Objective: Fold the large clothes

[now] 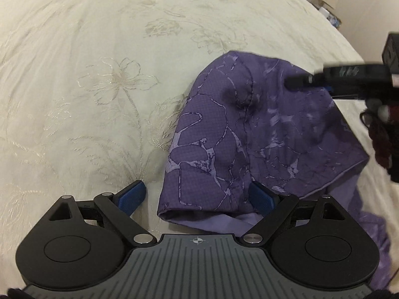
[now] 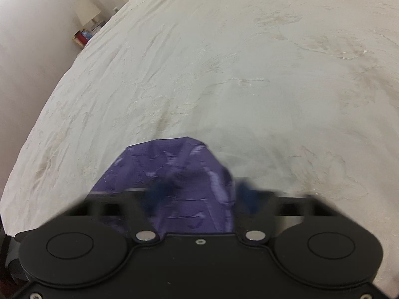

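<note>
Garment [image 1: 249,129], purple-patterned, on bedspread [image 1: 99,74]; left tongs [image 1: 197,184] wide above its edge, right tongs [image 1: 290,83] tight on its cloth.

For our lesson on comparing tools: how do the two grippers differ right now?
The left gripper stands wide open, one finger on the bedspread, one on the purple garment. The right gripper is blurred, its fingers close together over the garment. Both have blue-padded black fingers.

A home bedroom: a wide bed [image 2: 224,74] under a cream bedspread [image 1: 99,62] embroidered with flowers, and a shaded lamp [image 2: 87,12] on a cluttered bedside stand [image 2: 83,37] (against a plain pale wall).
</note>
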Motion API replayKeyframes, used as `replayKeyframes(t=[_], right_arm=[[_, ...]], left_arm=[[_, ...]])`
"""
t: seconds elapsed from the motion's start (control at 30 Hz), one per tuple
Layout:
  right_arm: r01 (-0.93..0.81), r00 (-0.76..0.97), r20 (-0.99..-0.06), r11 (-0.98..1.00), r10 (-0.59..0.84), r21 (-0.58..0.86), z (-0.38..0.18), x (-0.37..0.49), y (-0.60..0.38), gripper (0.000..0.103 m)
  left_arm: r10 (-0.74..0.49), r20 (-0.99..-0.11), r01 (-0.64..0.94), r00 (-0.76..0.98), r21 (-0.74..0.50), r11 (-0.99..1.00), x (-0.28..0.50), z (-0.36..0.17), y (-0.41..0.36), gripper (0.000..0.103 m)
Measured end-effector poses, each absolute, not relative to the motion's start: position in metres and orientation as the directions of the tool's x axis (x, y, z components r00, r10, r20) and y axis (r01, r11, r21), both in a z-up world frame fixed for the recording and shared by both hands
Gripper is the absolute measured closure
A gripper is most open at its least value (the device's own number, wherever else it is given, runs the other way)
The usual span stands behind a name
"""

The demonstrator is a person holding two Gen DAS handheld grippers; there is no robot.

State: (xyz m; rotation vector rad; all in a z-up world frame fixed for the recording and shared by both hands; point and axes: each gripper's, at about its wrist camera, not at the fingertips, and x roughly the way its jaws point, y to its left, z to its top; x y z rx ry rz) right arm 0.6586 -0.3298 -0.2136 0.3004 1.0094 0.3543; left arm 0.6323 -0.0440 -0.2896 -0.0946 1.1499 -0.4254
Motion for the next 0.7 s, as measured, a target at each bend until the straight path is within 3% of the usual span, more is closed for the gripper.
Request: replayKeyframes(t=[0.03, 0.2, 0.4, 0.6, 0.63, 0.7], right_arm=[[-0.159, 0.497, -0.773, 0.917, 0.394, 0.366, -0.208, 0.655, -0.326, 0.088], [-0.317, 0.572, -0.715, 0.912, 0.402, 0.259, -0.166, 0.615, -0.309, 0.089], [-0.509, 0.624, -0.646, 0.856, 0.439, 0.091, -0.112, 0.532, -0.289, 0.089], [-0.630, 0.636, -0.635, 0.771, 0.439, -0.097, -0.089, 0.441, -0.263, 0.089], [-0.638, 0.635, -0.636, 0.762, 0.439, -0.111, -0.089, 0.433, -0.255, 0.089], [-0.650, 0.636, -0.637, 0.747, 0.435, -0.139, -0.087, 0.414, -0.248, 0.089]], left_arm=[[-0.392, -0.858, 0.259, 0.332, -0.317, 0.912, 0.630, -0.283, -0.038, 0.013], [-0.533, -0.771, 0.171, 0.350, -0.507, 0.845, 0.616, -0.249, -0.004, 0.012], [-0.735, -0.595, 0.044, 0.326, -0.767, 0.641, 0.611, -0.214, 0.032, 0.011], [-0.843, -0.411, -0.064, 0.346, -0.907, 0.416, 0.617, -0.197, 0.039, 0.006], [-0.857, -0.395, -0.074, 0.332, -0.916, 0.394, 0.617, -0.198, 0.037, 0.000], [-0.861, -0.410, -0.109, 0.301, -0.912, 0.396, 0.617, -0.201, 0.031, 0.001]])
